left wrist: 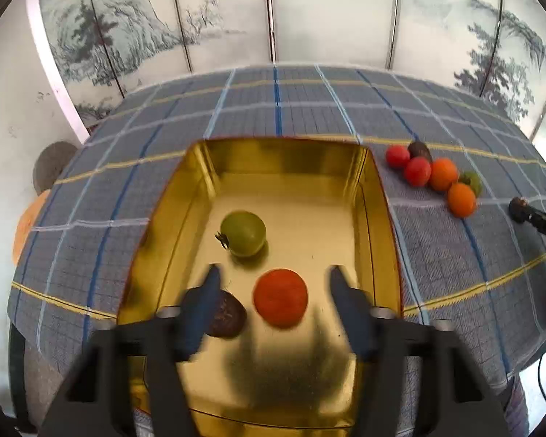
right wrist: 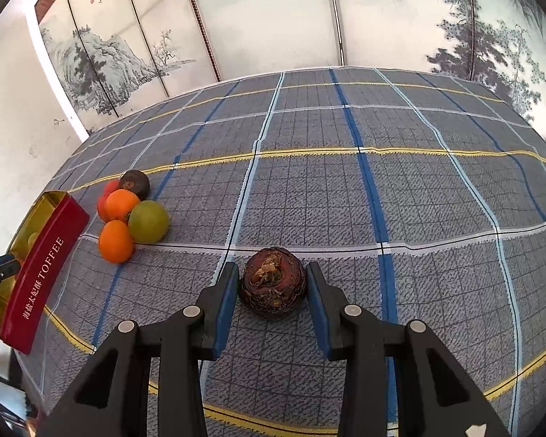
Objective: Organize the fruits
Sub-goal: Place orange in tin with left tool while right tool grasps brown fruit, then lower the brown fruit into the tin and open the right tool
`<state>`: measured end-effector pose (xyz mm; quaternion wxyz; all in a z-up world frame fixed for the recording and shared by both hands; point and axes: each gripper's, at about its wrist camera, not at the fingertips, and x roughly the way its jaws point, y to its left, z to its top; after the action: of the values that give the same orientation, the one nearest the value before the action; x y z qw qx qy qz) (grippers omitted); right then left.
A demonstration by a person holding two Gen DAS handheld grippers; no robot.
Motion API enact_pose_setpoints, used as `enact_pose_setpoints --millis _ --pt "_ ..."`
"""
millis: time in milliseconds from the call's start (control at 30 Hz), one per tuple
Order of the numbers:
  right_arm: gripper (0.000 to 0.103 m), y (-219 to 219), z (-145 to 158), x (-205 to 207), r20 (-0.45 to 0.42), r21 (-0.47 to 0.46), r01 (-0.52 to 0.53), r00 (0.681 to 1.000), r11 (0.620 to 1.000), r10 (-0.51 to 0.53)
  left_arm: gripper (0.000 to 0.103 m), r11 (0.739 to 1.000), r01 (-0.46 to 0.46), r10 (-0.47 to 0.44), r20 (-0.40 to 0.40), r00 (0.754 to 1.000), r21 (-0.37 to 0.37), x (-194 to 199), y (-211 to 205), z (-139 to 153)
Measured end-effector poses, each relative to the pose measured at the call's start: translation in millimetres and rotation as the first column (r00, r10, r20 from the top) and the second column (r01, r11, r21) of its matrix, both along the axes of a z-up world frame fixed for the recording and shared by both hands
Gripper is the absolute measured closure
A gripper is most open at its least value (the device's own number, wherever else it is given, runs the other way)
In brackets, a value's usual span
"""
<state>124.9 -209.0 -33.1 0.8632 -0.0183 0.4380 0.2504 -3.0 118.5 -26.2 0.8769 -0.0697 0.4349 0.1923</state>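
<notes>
Your left gripper [left wrist: 273, 273] hangs with its fingers spread wide over the gold tin [left wrist: 376, 196], nothing pinched; a red-orange fruit [left wrist: 280, 297] sits loose between them, a green fruit [left wrist: 244, 233] lies beyond, and a dark fruit [left wrist: 229, 315] is partly hidden behind the left finger. Your right gripper [right wrist: 269, 278] clamps narrowly on a dark brown fruit [right wrist: 272, 281] on the plaid tablecloth [right wrist: 345, 189]. A cluster of orange, red and green fruits [right wrist: 127, 215] rests just beside the tin's red wall.

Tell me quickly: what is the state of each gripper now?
Left gripper: open, above the round red fruit inside the gold tin.
Right gripper: shut on the dark brown wrinkled fruit.
</notes>
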Motion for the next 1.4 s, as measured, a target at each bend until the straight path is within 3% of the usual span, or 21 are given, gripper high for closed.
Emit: enact_pose_setpoints --millis 67,633,833,967,1133,1400 --pt "0.068 0.7 -0.1 0.3 -0.004 -0.002 0.001 1.0 1.0 -0.001 0.027 1.0 -0.001 0.0 0.026 1.0 0.031 -3.7 -2.6 5.5" --pt "0.068 11.1 4.3 -12.4 0.04 -0.045 -0.016 0.999 0.999 0.018 0.027 0.994 -0.059 0.056 0.043 0.998 0.092 -24.5 -11.7 18.9" --pt "0.068 16.2 15.6 -33.4 0.033 0.008 -0.041 0.999 0.999 0.041 0.027 0.991 -0.06 0.053 0.058 0.997 0.121 -37.7 -16.3 24.1" --pt "0.068 26.7 38.9 -46.9 0.049 0.067 -0.086 0.995 0.994 0.083 0.027 0.987 -0.058 0.049 0.065 0.997 0.151 -45.8 -20.7 26.2" --pt "0.068 57.1 70.5 -70.5 0.093 0.106 -0.18 0.981 0.978 0.17 0.027 0.989 -0.06 0.049 0.079 0.996 0.136 -57.3 -19.3 29.7" --pt "0.068 127.4 107.5 -111.0 0.139 0.125 -0.365 0.927 0.923 0.348 0.027 0.989 -0.086 0.074 0.095 0.993 0.12 -76.3 -9.1 31.8"
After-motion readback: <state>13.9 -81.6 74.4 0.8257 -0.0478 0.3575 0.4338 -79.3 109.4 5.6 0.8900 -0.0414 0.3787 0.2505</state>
